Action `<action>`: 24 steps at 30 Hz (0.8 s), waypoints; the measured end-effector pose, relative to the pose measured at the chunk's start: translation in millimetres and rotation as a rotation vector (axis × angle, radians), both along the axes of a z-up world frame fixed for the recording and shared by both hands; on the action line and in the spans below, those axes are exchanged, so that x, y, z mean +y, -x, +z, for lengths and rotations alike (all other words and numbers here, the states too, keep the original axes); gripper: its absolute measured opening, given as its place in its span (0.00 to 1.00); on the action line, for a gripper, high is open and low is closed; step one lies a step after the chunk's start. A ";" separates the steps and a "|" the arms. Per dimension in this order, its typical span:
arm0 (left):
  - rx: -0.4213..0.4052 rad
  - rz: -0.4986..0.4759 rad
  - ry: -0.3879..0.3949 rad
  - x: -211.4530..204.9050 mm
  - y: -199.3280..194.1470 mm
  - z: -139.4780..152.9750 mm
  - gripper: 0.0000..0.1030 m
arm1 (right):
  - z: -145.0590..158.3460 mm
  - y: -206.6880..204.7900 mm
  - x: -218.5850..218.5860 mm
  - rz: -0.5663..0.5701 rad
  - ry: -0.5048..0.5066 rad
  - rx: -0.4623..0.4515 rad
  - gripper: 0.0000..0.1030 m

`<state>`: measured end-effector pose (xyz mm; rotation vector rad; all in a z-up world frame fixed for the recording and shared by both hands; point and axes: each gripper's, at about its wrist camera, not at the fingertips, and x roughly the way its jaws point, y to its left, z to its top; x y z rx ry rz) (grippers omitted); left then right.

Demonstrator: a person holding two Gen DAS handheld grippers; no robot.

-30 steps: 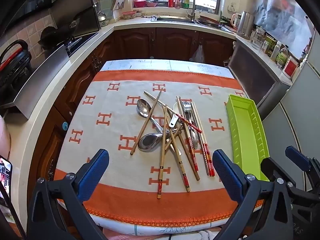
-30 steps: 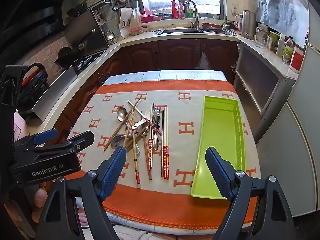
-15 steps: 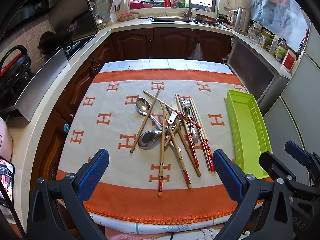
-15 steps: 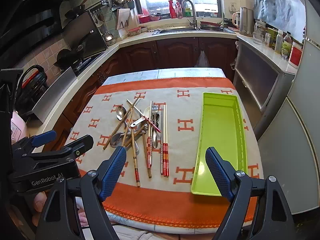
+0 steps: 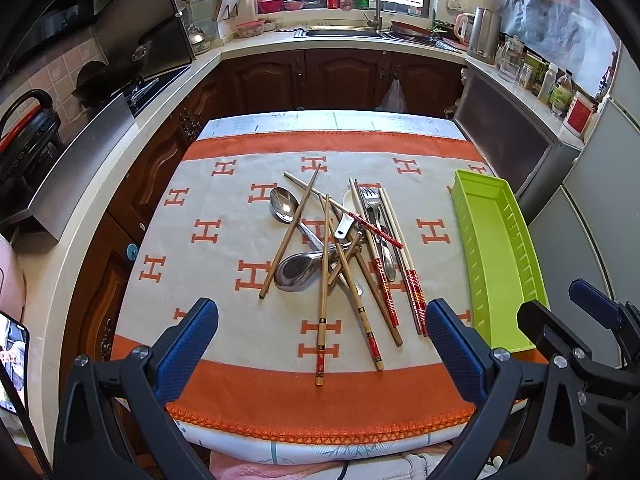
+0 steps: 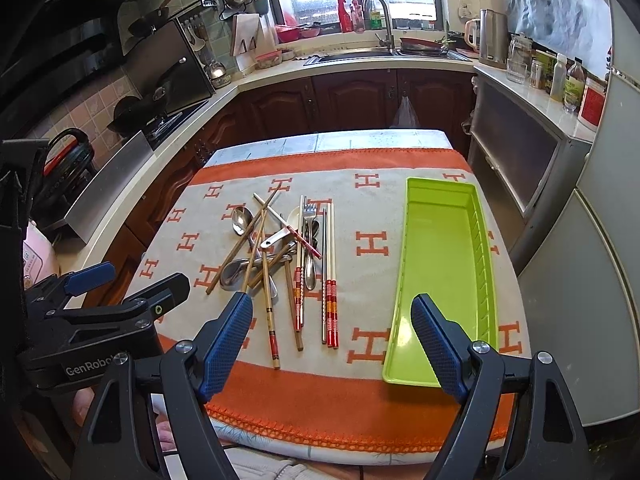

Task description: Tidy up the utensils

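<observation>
A jumble of utensils (image 5: 340,248) lies mid-table: several wooden and red-tipped chopsticks, metal spoons (image 5: 283,205), a fork (image 5: 370,198). The same pile of utensils (image 6: 288,256) shows in the right wrist view, with a long lime-green tray (image 6: 444,272) empty to its right. That tray (image 5: 496,256) sits at the table's right side in the left view. My left gripper (image 5: 320,344) hangs open over the near table edge, nothing between its blue pads. My right gripper (image 6: 332,344) is open too, near the tray's front end. Each gripper shows at the other view's edge.
The table wears an orange and beige cloth (image 5: 224,216) with H marks. Kitchen counters wrap around: a stove with pans (image 5: 120,80) at left, a sink (image 5: 348,32) at the back, a kettle and jars (image 5: 520,64) at right. A phone (image 5: 12,368) stands at the left edge.
Both views have shifted slightly; the table and utensils sit a bit lower and nearer in frame. Both grippers stay open and nothing on the table has moved.
</observation>
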<state>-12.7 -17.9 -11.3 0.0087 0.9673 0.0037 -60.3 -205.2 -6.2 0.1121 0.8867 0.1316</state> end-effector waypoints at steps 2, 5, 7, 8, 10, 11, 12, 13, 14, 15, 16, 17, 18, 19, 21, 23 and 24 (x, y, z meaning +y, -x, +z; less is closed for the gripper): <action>0.004 -0.003 0.007 -0.1 -0.1 -1.0 0.99 | -0.4 0.3 0.1 0.000 0.000 -0.002 0.81; 0.010 -0.005 0.006 -1.2 0.1 -2.4 0.99 | -0.3 0.4 0.1 0.000 0.000 -0.001 0.81; 0.013 -0.006 0.010 -0.4 0.1 -3.0 0.99 | -1.7 -0.2 0.2 0.000 -0.001 0.003 0.81; 0.015 -0.006 0.014 0.3 -0.2 -3.5 0.99 | -2.4 -1.2 0.0 0.000 -0.002 0.006 0.81; 0.020 -0.006 0.019 2.0 -0.7 -4.8 0.99 | -4.7 -1.2 0.5 0.000 -0.002 0.009 0.81; 0.024 -0.006 0.019 2.1 -1.2 -5.6 0.99 | -5.6 -1.6 0.6 0.000 -0.002 0.011 0.81; 0.026 -0.005 0.019 2.4 -0.9 -6.6 0.99 | -6.6 -1.8 0.6 0.000 -0.003 0.014 0.81; 0.027 -0.005 0.019 2.6 -0.7 -7.0 0.99 | -7.2 -1.7 0.6 0.000 -0.004 0.015 0.81; 0.028 -0.004 0.018 2.4 -0.4 -7.4 0.99 | -7.9 -1.1 1.1 0.000 -0.004 0.016 0.81; 0.028 -0.003 0.016 2.5 -0.3 -7.7 0.99 | -8.2 -1.0 1.3 0.000 -0.004 0.016 0.81; 0.027 -0.002 0.014 2.6 0.0 -7.8 0.99 | -8.4 -0.8 1.5 0.001 -0.004 0.016 0.81; 0.027 -0.001 0.013 2.8 0.0 -7.8 0.99 | -8.7 -1.0 1.6 0.002 -0.003 0.015 0.81; 0.027 -0.001 0.012 2.9 0.2 -7.7 0.99 | -8.5 -0.5 0.9 0.001 -0.004 0.016 0.81; 0.027 -0.001 0.013 2.9 0.2 -7.7 0.99 | -8.9 -0.9 0.9 0.001 -0.004 0.017 0.81; 0.029 -0.002 0.013 3.2 0.3 -7.8 0.99 | -9.0 -0.7 0.8 0.002 -0.004 0.017 0.81; 0.030 -0.002 0.012 3.1 0.3 -7.9 0.99 | -9.2 -0.6 0.8 0.002 -0.004 0.017 0.81; 0.031 -0.002 0.011 3.4 0.1 -8.2 0.99 | -9.3 -0.6 0.8 0.002 -0.004 0.017 0.81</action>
